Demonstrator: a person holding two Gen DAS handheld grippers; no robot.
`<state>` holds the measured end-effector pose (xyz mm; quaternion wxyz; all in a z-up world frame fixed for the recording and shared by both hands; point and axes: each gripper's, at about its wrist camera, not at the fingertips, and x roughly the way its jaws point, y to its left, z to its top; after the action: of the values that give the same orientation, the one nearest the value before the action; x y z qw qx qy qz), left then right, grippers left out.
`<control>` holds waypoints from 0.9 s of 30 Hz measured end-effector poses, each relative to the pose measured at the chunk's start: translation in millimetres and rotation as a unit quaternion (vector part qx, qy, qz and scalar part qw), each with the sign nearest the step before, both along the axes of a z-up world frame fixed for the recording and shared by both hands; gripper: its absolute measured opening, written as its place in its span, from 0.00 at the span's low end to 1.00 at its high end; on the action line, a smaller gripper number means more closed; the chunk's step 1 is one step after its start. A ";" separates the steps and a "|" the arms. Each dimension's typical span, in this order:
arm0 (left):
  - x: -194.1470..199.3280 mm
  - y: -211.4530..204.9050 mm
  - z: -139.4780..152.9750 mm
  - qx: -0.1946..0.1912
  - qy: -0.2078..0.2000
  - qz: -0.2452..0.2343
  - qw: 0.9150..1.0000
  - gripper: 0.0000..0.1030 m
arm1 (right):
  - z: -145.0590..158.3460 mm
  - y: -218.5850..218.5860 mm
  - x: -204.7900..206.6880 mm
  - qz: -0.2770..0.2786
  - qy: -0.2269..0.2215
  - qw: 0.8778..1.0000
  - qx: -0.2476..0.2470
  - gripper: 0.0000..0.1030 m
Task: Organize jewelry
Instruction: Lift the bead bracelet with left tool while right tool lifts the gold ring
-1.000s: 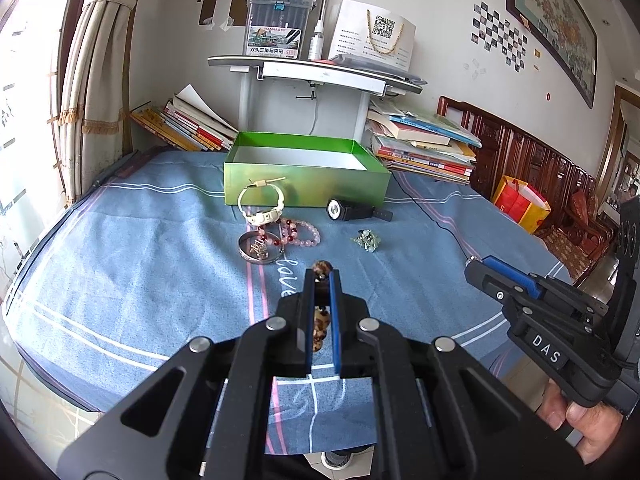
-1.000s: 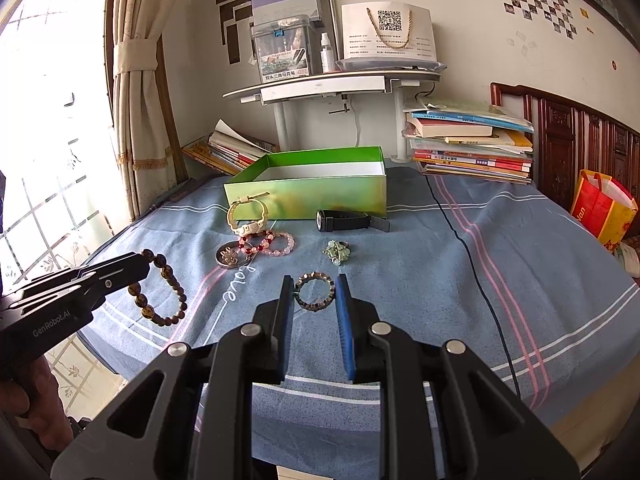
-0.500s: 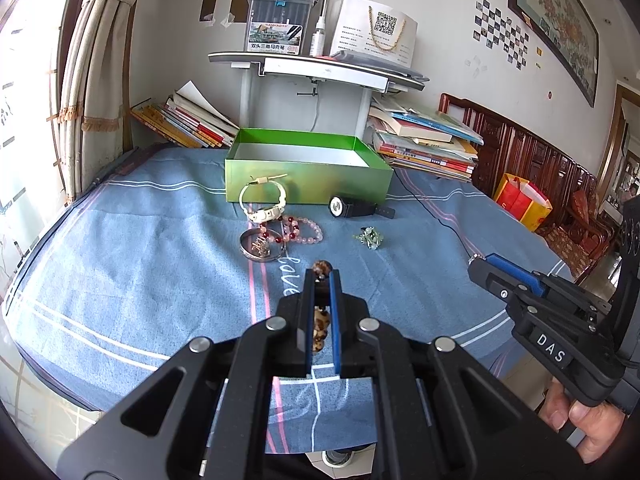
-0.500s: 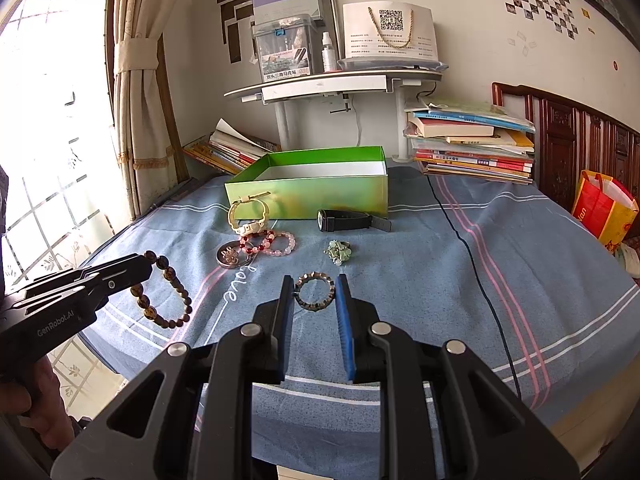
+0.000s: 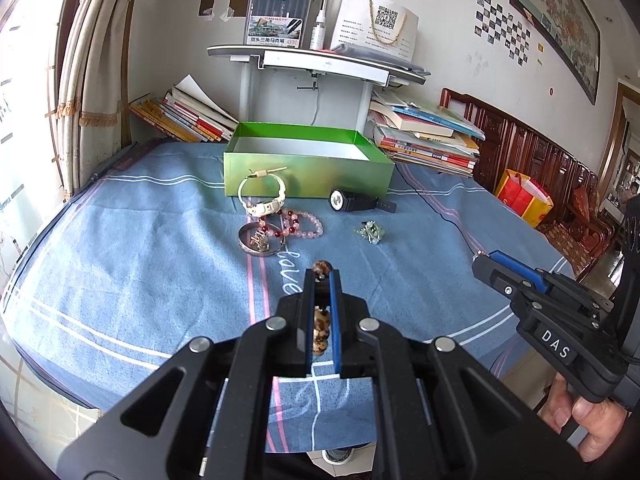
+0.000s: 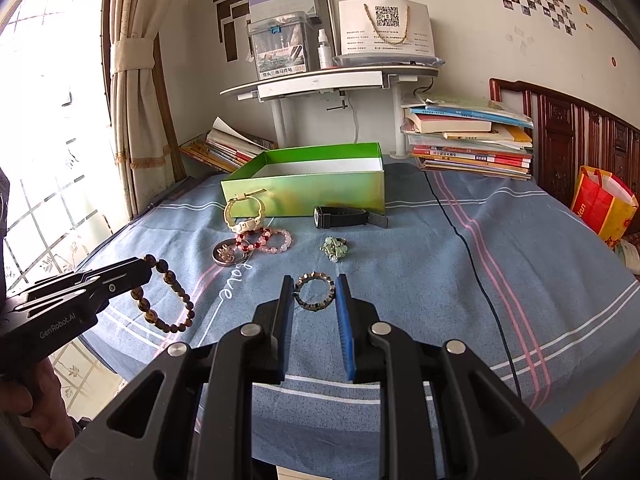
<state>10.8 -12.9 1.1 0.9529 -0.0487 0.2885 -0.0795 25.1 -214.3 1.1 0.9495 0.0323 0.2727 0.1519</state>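
Observation:
My left gripper point(image 5: 321, 276) is shut on a brown bead bracelet point(image 6: 170, 296), which hangs from its tip above the blue cloth; its beads also show between the fingers in the left wrist view point(image 5: 321, 330). My right gripper point(image 6: 315, 280) is open, with a small dark beaded ring bracelet point(image 6: 315, 291) lying on the cloth between its fingertips. An open green box point(image 6: 308, 182) stands farther back. In front of it lie a white watch point(image 6: 242, 216), pink bead bracelets point(image 6: 266, 240), a silver bangle point(image 6: 228, 254), a black watch point(image 6: 340, 216) and a green brooch point(image 6: 334, 248).
A blue striped cloth point(image 6: 440, 264) covers the table. Book stacks point(image 6: 468, 140) and a white shelf stand point(image 6: 328, 80) sit behind the box. A black cable point(image 6: 464, 240) runs across the cloth on the right. A curtain point(image 6: 132, 92) hangs at the left.
The left gripper with the brown bracelet has drifted slightly forward toward the box. The right gripper has stayed still over the dark ring bracelet.

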 end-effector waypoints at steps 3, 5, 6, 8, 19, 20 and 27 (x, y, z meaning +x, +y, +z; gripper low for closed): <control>3.2 0.7 -3.9 -0.002 0.004 0.000 1.000 0.07 | -3.1 0.5 1.8 0.000 0.004 1.000 -0.001 0.20; 5.5 1.5 -7.2 -0.002 0.008 0.000 1.000 0.07 | -6.1 0.3 3.7 0.000 0.008 1.000 -0.001 0.20; 7.3 2.2 -9.1 -0.003 0.010 0.001 1.000 0.07 | -7.5 0.4 4.5 -0.001 0.010 1.000 -0.002 0.20; 10.0 3.0 -12.5 -0.004 0.014 0.000 1.000 0.07 | -11.2 -0.3 7.6 -0.002 0.015 1.000 -0.002 0.20; 33.2 1.7 -27.0 -0.001 0.033 -0.003 0.999 0.07 | -32.3 -3.5 26.4 -0.006 0.041 0.999 -0.002 0.20; 36.4 1.6 -28.0 0.000 0.035 -0.004 0.999 0.07 | -35.3 -4.0 30.4 -0.007 0.046 0.999 -0.002 0.20; 63.5 4.9 -24.7 0.002 0.036 -0.001 0.999 0.07 | -27.6 -2.6 52.7 -0.004 0.046 0.999 -0.001 0.20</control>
<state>74.3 -8.1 -23.6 0.9420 -0.0492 0.3229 -0.0778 77.7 -217.0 -26.5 0.9367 0.0397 0.3158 0.1462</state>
